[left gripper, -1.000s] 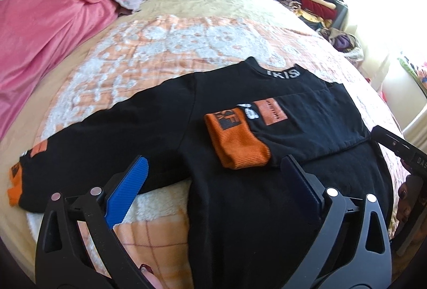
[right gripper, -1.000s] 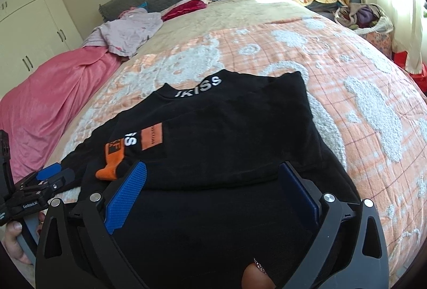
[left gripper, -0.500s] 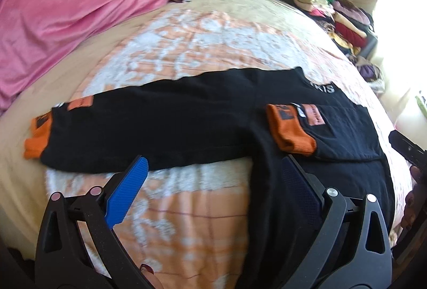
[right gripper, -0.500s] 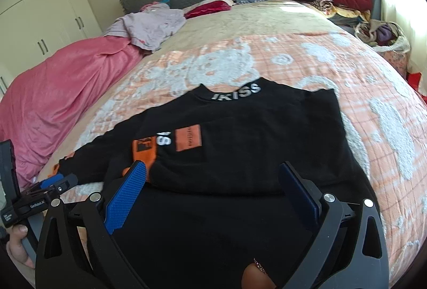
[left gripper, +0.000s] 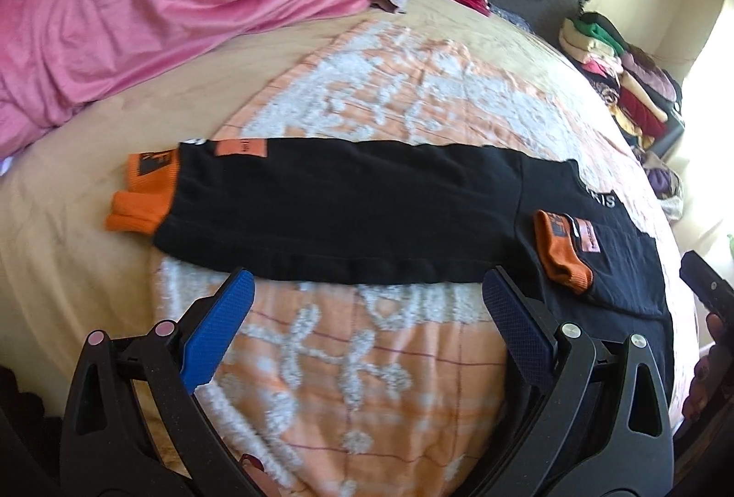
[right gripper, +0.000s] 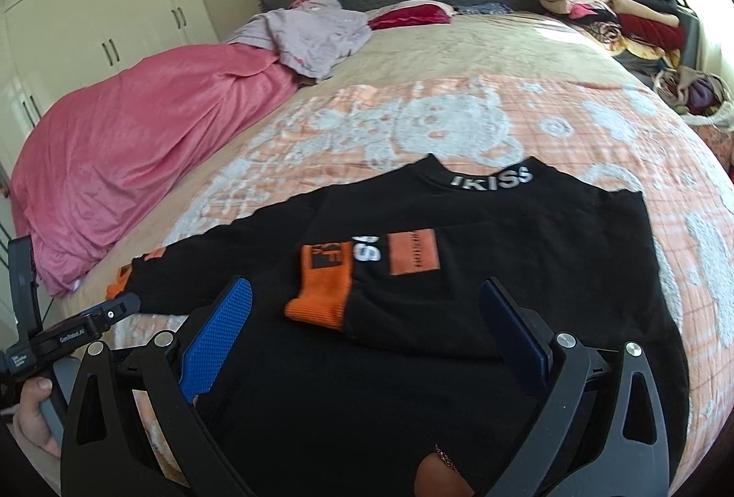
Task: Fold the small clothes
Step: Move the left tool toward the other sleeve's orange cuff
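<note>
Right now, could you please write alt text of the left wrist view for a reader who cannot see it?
A black long-sleeved sweatshirt lies flat on an orange and white patterned blanket, one sleeve stretched out sideways to its orange ribbed cuff, the other sleeve folded across the body. The open left gripper hovers before it, holding nothing; a crumpled pink duvet lies behind.

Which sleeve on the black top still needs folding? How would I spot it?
On the bed's orange-and-white blanket lies a black sweatshirt. Its unfolded sleeve stretches sideways toward the pink duvet; unlike the folded sleeve lying across the chest, it sticks straight out.
</note>
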### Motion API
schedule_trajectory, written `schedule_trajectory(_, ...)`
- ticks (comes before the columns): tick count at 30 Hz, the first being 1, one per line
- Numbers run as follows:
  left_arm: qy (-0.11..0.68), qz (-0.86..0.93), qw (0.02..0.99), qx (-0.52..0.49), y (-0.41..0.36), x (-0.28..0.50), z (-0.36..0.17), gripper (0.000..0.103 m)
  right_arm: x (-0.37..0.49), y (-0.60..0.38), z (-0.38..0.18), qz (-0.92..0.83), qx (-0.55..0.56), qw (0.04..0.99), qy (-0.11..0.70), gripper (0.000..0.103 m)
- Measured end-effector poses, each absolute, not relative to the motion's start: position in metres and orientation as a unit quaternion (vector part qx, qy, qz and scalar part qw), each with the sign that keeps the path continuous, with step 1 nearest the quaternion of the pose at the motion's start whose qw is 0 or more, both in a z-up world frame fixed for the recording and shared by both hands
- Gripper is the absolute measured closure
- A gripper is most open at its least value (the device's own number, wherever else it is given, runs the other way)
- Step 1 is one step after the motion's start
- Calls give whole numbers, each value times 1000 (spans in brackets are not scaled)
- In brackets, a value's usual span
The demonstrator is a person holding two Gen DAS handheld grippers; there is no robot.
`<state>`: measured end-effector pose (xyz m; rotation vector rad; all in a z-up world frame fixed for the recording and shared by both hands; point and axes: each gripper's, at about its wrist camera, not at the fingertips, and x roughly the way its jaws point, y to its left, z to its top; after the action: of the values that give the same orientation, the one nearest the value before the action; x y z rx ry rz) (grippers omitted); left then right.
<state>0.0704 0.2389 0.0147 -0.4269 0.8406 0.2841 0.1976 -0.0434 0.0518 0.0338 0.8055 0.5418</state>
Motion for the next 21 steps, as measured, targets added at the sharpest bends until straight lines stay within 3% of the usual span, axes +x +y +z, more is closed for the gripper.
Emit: schedule_trajectory(21, 383, 192, 841, -330, 336, 23, -8, 10, 172, 30, 43, 329, -27, 857, 396, 5)
